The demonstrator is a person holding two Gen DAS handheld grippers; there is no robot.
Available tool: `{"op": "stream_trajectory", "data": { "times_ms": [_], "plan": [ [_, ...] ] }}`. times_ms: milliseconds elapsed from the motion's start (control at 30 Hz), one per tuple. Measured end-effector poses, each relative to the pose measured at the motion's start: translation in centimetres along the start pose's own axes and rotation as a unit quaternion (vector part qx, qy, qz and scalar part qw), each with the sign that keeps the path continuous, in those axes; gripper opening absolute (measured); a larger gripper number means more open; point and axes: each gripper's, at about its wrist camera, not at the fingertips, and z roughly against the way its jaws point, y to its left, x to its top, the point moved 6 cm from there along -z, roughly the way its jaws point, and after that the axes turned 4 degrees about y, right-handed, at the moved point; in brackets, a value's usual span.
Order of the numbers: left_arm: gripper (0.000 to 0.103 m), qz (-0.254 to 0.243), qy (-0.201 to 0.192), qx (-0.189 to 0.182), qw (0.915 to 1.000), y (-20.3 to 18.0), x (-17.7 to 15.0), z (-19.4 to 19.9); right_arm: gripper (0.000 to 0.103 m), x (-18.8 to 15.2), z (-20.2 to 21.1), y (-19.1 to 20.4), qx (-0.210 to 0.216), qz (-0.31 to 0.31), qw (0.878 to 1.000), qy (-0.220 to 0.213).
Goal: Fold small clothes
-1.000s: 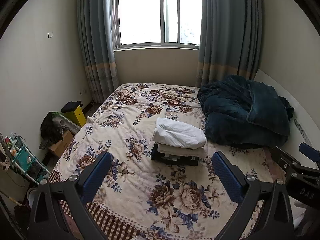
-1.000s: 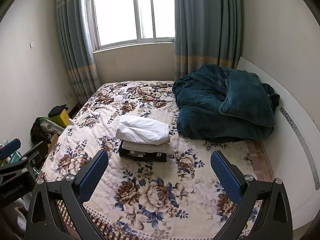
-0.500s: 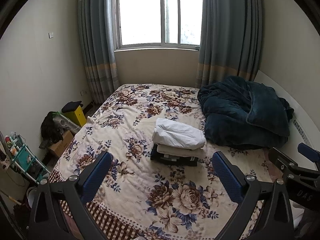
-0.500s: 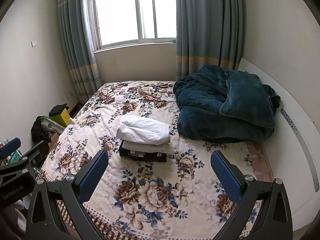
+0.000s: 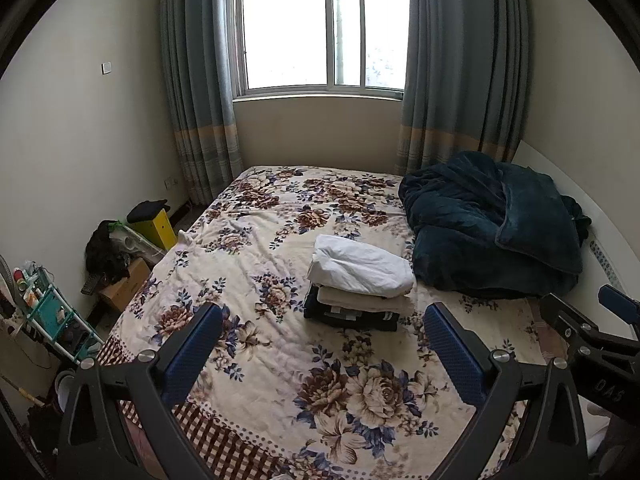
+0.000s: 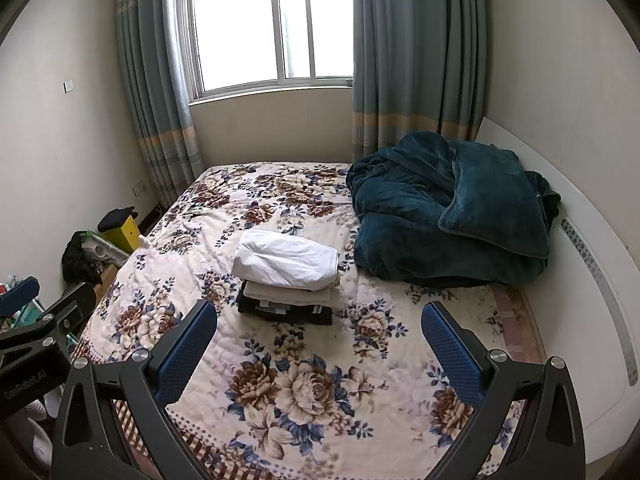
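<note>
Both the left gripper (image 5: 322, 334) and right gripper (image 6: 320, 330) hang wide apart and empty, near the stack of folded clothes (image 5: 358, 284) on the floral bedspread (image 5: 280, 364).

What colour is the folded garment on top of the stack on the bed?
White. The top garment lies over a cream one and dark ones below; the right wrist view shows it best.

Bright window (image 5: 322, 36) between striped blue-grey curtains (image 5: 196, 80); cream walls (image 5: 80, 140); floral-covered bed (image 5: 280, 272), teal blanket (image 5: 492, 224) at far right corner.
</note>
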Motion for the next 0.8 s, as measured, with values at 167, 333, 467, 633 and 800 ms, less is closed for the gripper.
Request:
{"op": "stream_trajectory", "data": {
  "times_ms": [167,333,467,633,800],
  "plan": [
    [0.103,-0.001,0.001,0.000,1.0000,0.03,0.01,-0.13,0.103,-0.04,0.01,-0.10,0.000,-0.001,1.000,0.000],
    [0.103,0.002,0.002,0.000,1.0000,0.22,-0.14,0.06,0.103,-0.06,0.01,0.04,0.000,0.000,1.000,-0.001],
    [0.103,0.002,0.002,0.002,1.0000,0.21,-0.05,-0.01,0.103,0.00,-0.02,0.07,0.000,0.002,1.000,-0.001],
    [0.103,0.001,0.002,0.003,1.0000,0.26,-0.07,0.05,0.103,-0.07,-0.08,-0.16,-0.002,0.002,1.000,0.001],
    [0.103,0.003,0.004,0.004,1.0000,0.45,-0.15,0.12,0.103,0.00,-0.24,-0.52,0.002,0.005,1.000,0.003]
  ]
}}
